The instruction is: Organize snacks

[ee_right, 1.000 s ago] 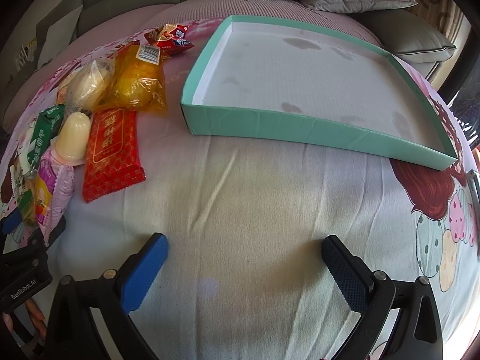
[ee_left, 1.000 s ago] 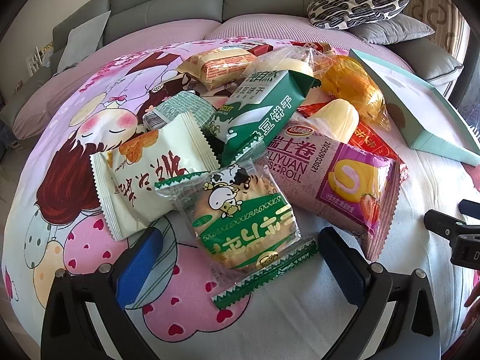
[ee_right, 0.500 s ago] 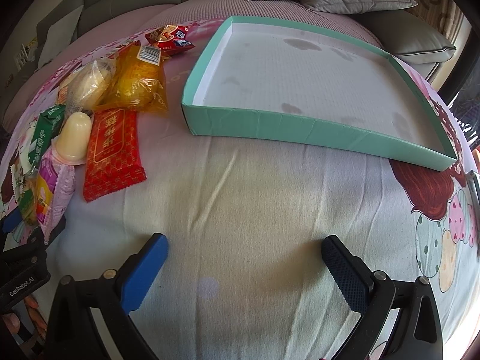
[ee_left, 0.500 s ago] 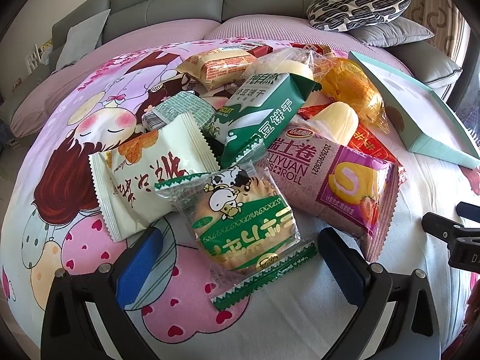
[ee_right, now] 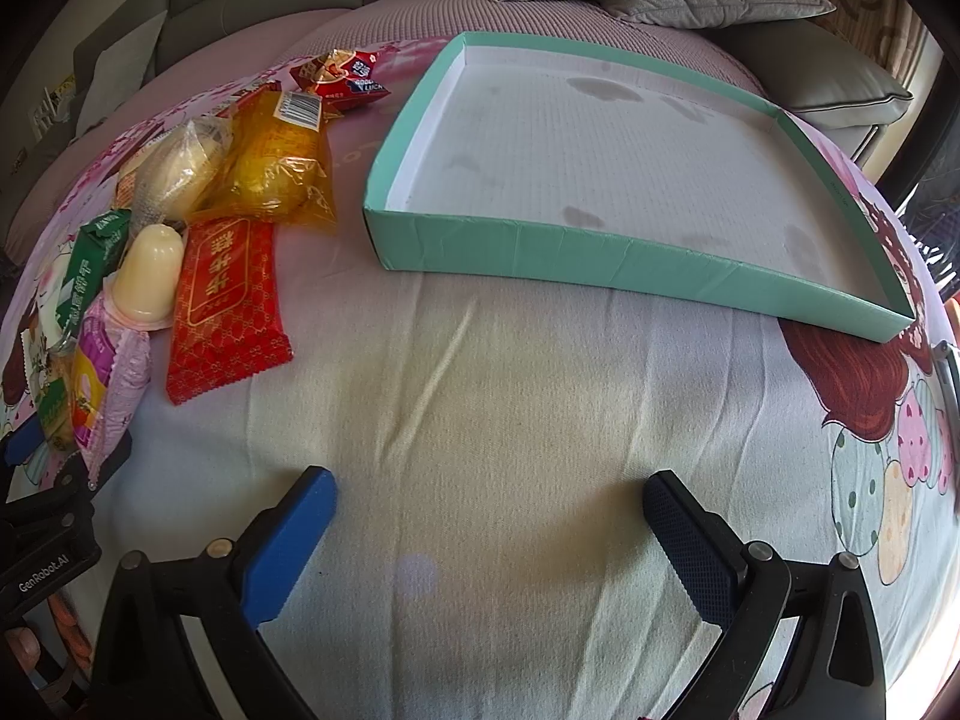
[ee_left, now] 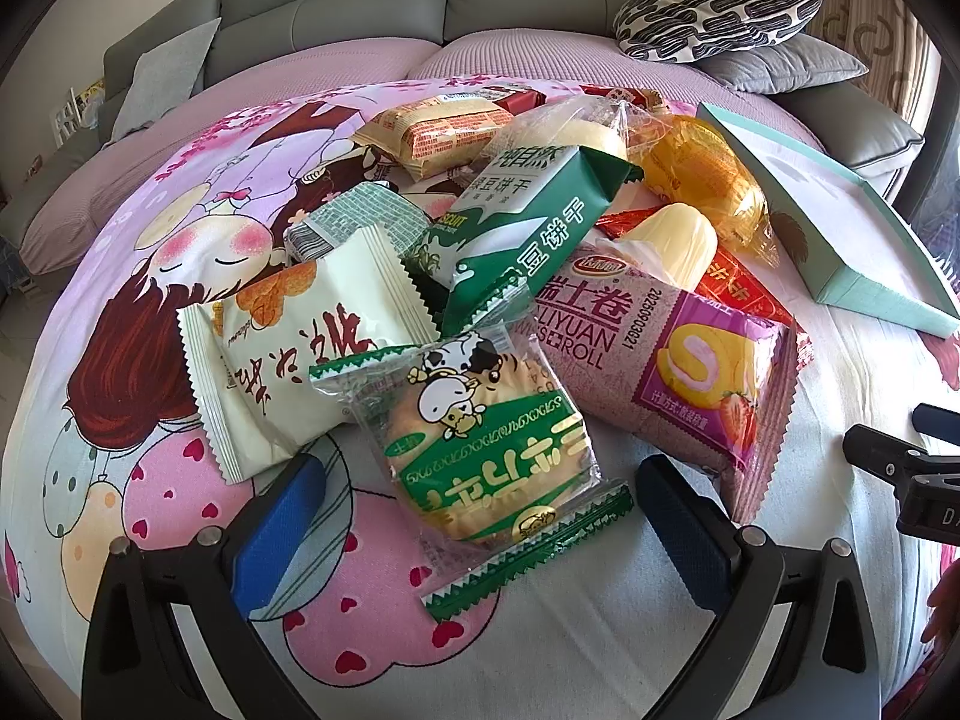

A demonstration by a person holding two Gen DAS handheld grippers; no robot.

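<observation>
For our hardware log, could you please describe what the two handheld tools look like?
Both match: the left tool and right tool each have two black plastic arms with silver screws and blue finger pads, finely textured on the inner faces. In the right wrist view, the left tool's body reads "GenRobot.AI" in white.

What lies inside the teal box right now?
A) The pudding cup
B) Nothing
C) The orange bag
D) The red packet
B: in the right wrist view the teal box shows only its bare white floor; every snack, such as the red packet, lies outside on the bedspread to its left.
</observation>
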